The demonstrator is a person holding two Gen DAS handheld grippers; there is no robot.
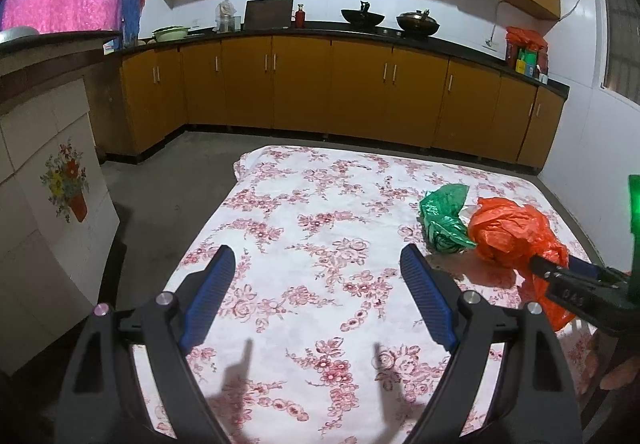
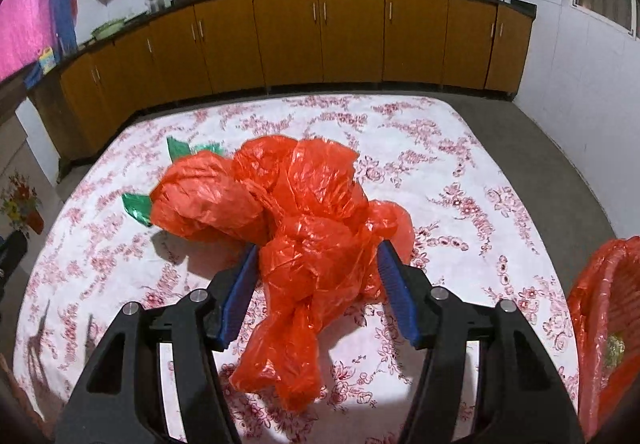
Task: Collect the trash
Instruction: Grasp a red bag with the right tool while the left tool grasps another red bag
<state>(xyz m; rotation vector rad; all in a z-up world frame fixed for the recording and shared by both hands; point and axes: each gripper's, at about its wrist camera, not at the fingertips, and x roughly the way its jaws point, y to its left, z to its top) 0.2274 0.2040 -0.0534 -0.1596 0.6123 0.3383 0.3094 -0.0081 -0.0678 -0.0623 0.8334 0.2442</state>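
Observation:
A crumpled orange plastic bag (image 2: 288,212) lies on the floral tablecloth (image 2: 460,172); it also shows in the left wrist view (image 1: 508,232). My right gripper (image 2: 318,256) is open with its blue pads on either side of the bag's near part, not squeezing it. A crumpled green plastic bag (image 1: 444,218) lies just left of the orange one, mostly hidden behind it in the right wrist view (image 2: 138,206). My left gripper (image 1: 318,258) is open and empty above the cloth, left of both bags.
An orange bag-lined basket (image 2: 604,320) stands at the table's right edge. Brown kitchen cabinets (image 1: 300,84) with a dark counter run behind the table. A white cabinet with a flower picture (image 1: 60,180) stands at the left.

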